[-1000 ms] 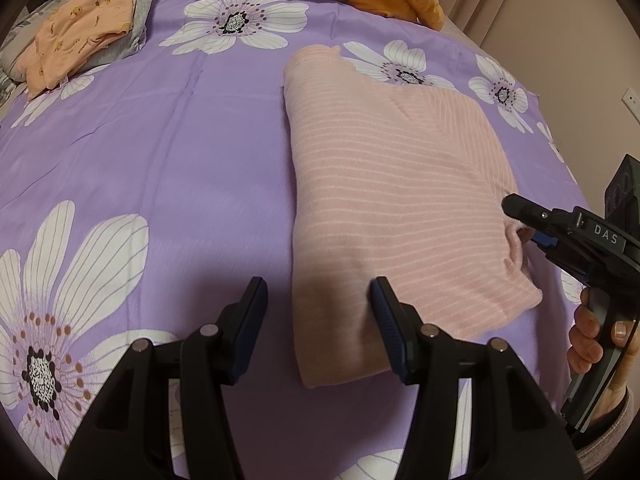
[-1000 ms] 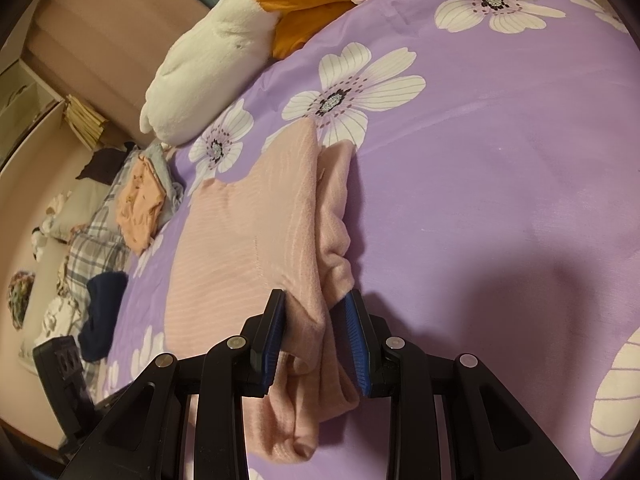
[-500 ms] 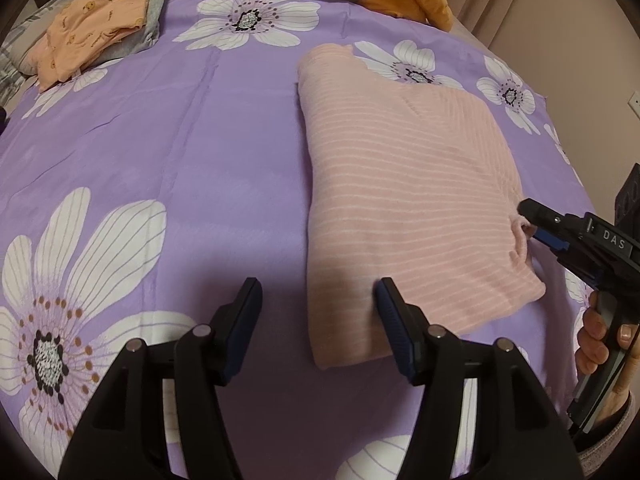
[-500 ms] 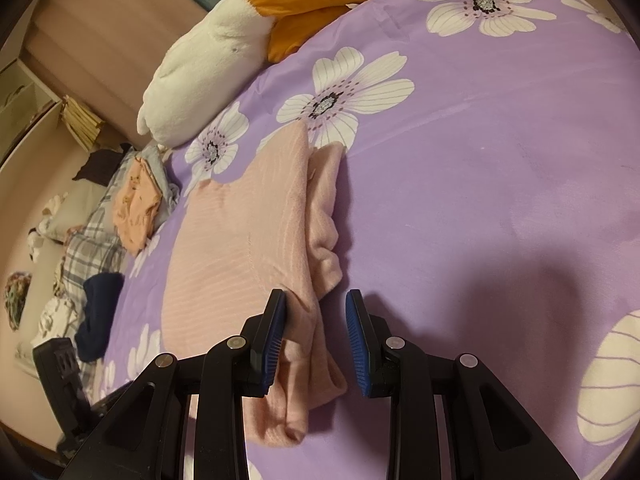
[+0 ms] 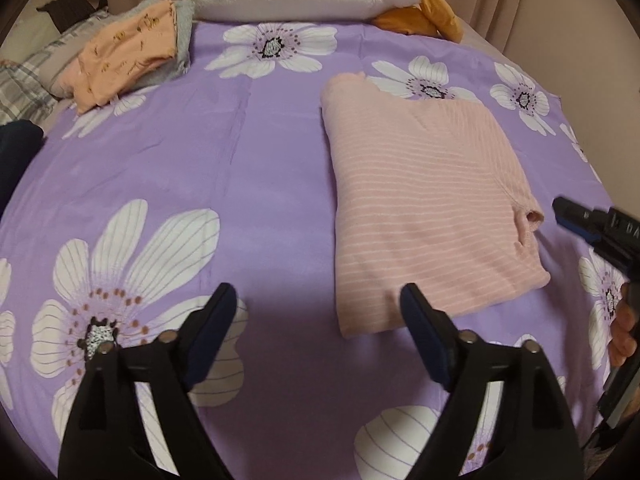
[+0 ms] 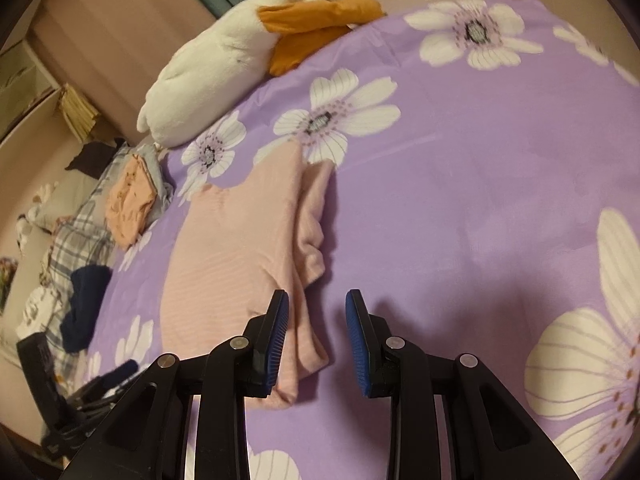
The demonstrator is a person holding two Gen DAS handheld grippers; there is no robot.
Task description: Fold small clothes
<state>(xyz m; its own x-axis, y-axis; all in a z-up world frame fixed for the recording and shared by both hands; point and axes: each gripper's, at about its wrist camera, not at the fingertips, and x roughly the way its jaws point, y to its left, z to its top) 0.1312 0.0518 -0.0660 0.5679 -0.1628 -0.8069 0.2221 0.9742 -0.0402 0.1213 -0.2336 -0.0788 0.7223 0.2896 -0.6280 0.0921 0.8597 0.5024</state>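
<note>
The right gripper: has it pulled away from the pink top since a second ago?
Yes. The right gripper, open, has backed off the pink striped top, whose edge no longer sits between its pads.

A pale pink, white-striped top (image 5: 424, 208) lies folded into a flat rectangle on the right side of a purple flowered bed, its sleeve cuff bunched at the right edge; far left, a folded orange garment (image 5: 124, 54) rests on grey clothing.

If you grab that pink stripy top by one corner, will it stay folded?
Probably not. The pink top is soft knit lying in loose layers, so it would likely droop and unfold. Its sleeve edge already bunches, so a push would probably wrinkle it on the purple sheet.
</note>
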